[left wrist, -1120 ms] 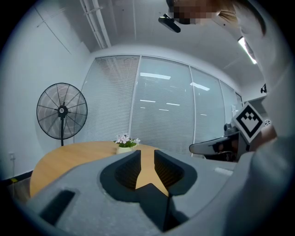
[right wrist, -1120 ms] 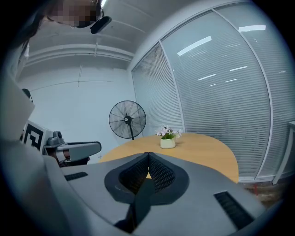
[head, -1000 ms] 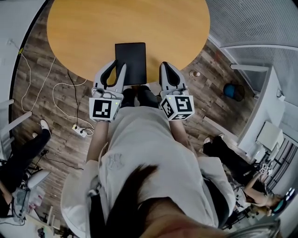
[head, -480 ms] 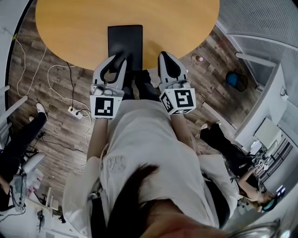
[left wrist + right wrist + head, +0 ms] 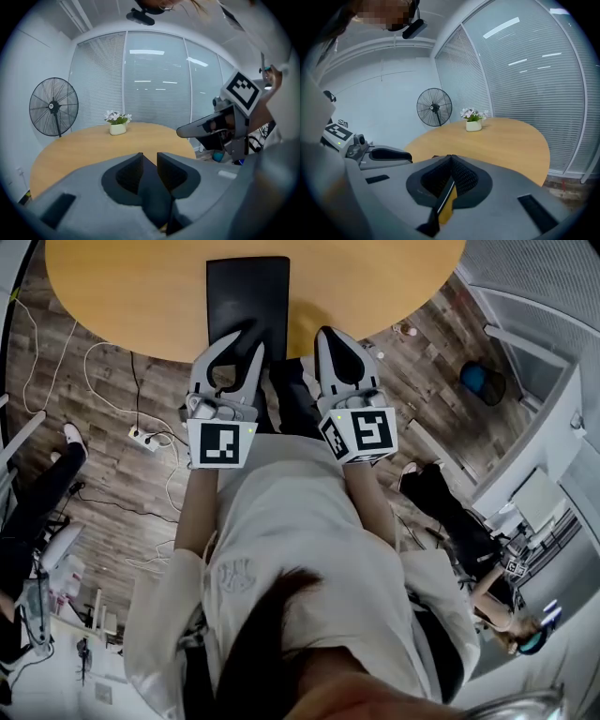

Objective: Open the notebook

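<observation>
A shut black notebook [image 5: 246,296] lies flat on the round wooden table [image 5: 122,296], near its front edge. My left gripper [image 5: 241,337] hangs over the notebook's near edge. Its jaws stand apart with a clear gap and nothing pressed between them in the left gripper view [image 5: 149,157]. My right gripper [image 5: 331,337] is just right of the notebook, over the table's rim. Its fingertips meet in the right gripper view [image 5: 450,158] and hold nothing. Each gripper shows in the other's view: the right gripper [image 5: 208,128] and the left gripper [image 5: 386,153].
A small white pot of flowers [image 5: 117,124] [image 5: 473,122] stands at the table's far side. A standing fan [image 5: 53,107] is behind the table. Cables and a power strip [image 5: 141,437] lie on the wood floor at left. People sit at left [image 5: 37,512] and right [image 5: 450,521].
Both grippers have come down and forward toward the table. The left one's tips now overlap the notebook's near edge. The notebook has slid toward the top of the head view.
</observation>
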